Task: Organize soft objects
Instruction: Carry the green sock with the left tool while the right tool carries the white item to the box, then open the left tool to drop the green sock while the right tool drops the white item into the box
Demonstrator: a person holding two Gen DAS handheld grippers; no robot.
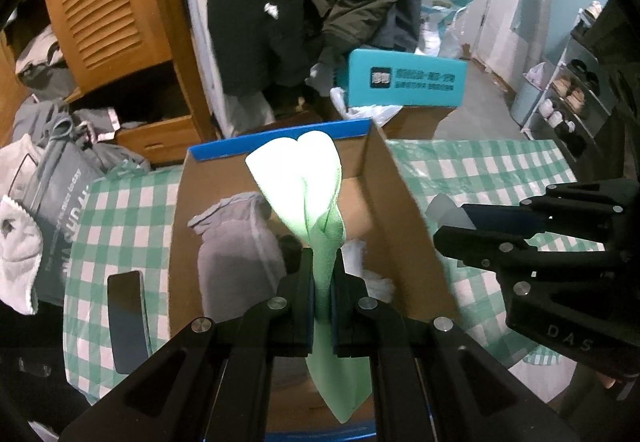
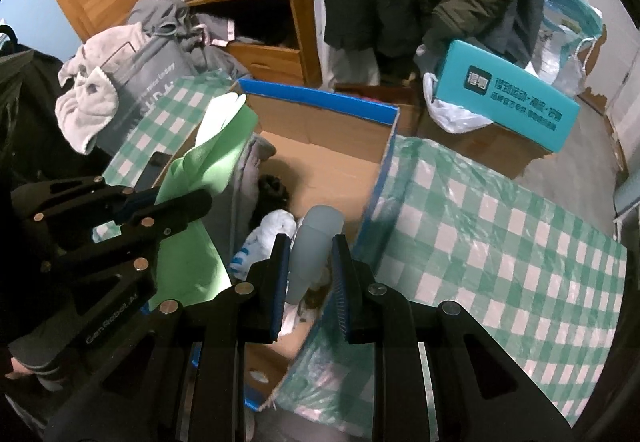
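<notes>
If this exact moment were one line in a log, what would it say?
left gripper: shut on green cloth, over cardboard box | right gripper: holds pale grey item at box edge | grey cloth in box

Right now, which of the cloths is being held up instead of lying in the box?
The green cloth, pinched in the left gripper above the cardboard box; the grey cloth lies inside it.

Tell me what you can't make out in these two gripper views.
- Box floor, left wrist view: hidden by the green cloth clamped in the left gripper.
- Grey piece in the right gripper: its lower end hidden behind the fingers.
- Dark item in the box: too shadowed to identify.
</notes>
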